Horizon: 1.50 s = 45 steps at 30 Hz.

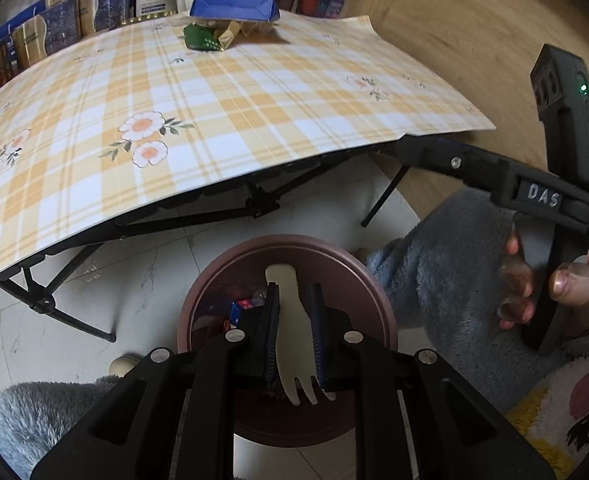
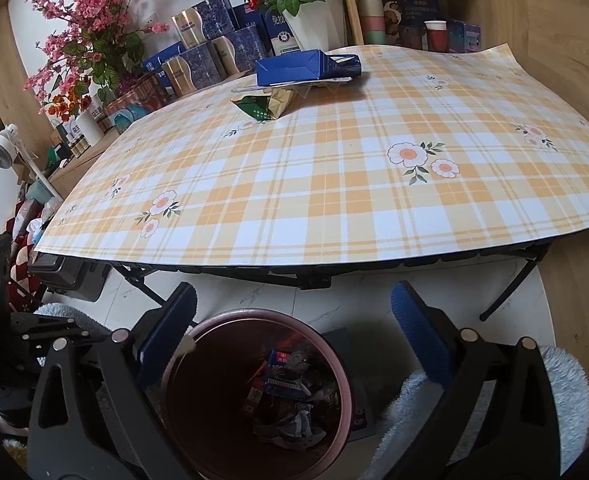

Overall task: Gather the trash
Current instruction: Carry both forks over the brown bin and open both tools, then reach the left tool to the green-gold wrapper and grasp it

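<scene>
My left gripper (image 1: 293, 300) is shut on a cream plastic fork (image 1: 290, 328), tines pointing back toward the camera, held over the round brown trash bin (image 1: 198, 300) on the floor. My right gripper (image 2: 294, 304) stands wide open with nothing between its fingers, above the same bin (image 2: 174, 364), which holds several wrappers (image 2: 282, 384). At the far side of the checked table lie a green and gold wrapper (image 1: 208, 38) (image 2: 264, 106) and a blue carton (image 1: 234, 7) (image 2: 306, 67). The right gripper's body (image 1: 534, 196), held by a hand (image 1: 542, 284), shows in the left wrist view.
The folding table (image 2: 334, 184) with a yellow plaid cloth overhangs the bin. Boxes, cans, cups and flower pots (image 2: 294, 0) crowd the shelf behind it. A wooden wall (image 1: 474, 32) stands at the right. Fluffy grey sleeves (image 1: 434, 276) flank the bin.
</scene>
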Available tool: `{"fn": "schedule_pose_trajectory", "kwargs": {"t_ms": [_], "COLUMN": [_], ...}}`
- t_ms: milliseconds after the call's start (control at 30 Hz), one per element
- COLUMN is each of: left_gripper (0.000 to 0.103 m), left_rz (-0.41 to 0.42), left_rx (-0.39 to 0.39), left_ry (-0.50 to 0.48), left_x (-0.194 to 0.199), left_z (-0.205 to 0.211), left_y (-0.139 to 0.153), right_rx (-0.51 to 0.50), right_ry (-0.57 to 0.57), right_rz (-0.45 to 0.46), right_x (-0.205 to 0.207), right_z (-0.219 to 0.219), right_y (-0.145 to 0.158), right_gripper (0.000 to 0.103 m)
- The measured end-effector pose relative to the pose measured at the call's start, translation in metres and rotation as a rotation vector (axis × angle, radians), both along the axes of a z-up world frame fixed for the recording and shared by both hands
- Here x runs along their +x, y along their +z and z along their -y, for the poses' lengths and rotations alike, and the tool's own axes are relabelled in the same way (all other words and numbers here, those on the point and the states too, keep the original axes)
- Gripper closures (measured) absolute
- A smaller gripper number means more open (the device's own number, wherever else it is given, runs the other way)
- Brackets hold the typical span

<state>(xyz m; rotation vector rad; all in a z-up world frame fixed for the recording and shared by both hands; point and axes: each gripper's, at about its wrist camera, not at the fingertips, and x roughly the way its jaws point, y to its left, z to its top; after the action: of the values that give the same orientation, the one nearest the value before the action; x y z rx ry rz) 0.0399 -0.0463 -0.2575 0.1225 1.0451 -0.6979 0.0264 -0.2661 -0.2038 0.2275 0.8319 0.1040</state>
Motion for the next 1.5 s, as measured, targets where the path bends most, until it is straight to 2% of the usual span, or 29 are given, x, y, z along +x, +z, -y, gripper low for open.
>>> {"fn": "schedule_pose_trajectory", "kwargs": {"t_ms": [133,200,267,433,567,767,1033,1200,1333,1400,1500], "left_gripper": [0.087,0.081,0.061,0.04,0.029,0.027,0.027,0.027,0.027,0.027,0.031], "left_rz": [-0.003,-0.004,-0.001,0.022,0.023,0.014,0.003,0.005,-0.014,-0.023,-0.009], "left_rx": [-0.007,-0.008,-0.014,-0.056,-0.109,-0.172,-0.214,-0.217,-0.269,-0.317,-0.335], "left_ry": [-0.001,0.004,0.019,0.095,0.194,0.289,0.338,0.34,0.316,0.289,0.264], "left_x": [0.0,0.001,0.002,0.007,0.015,0.023,0.027,0.029,0.039,0.055,0.082], "left_z": [0.0,0.0,-0.002,-0.016,-0.034,-0.055,-0.068,-0.069,-0.07,-0.066,-0.052], "left_y": [0.0,0.0,0.001,0.008,0.013,0.016,0.017,0.02,0.031,0.042,0.056], "right_rx": [0.008,0.008,0.007,0.001,0.0,-0.001,-0.01,-0.009,0.015,0.024,0.041], "right_ry": [-0.004,-0.002,-0.002,0.005,0.009,0.011,0.022,0.012,0.001,-0.018,-0.056], "right_rz": [-0.006,-0.006,-0.005,-0.004,-0.006,-0.007,-0.01,-0.004,0.023,0.036,0.06], "right_x": [0.0,0.0,0.0,0.0,0.0,0.0,0.001,0.001,0.005,0.011,0.025], "right_z": [0.001,0.001,0.001,-0.001,-0.002,-0.003,-0.006,-0.005,0.005,0.014,0.031], "right_y": [-0.001,-0.002,-0.002,-0.002,-0.003,-0.003,-0.004,-0.001,0.012,0.021,0.034], "right_gripper": [0.007,0.007,0.007,0.007,0.007,0.007,0.007,0.007,0.007,0.007,0.007]}}
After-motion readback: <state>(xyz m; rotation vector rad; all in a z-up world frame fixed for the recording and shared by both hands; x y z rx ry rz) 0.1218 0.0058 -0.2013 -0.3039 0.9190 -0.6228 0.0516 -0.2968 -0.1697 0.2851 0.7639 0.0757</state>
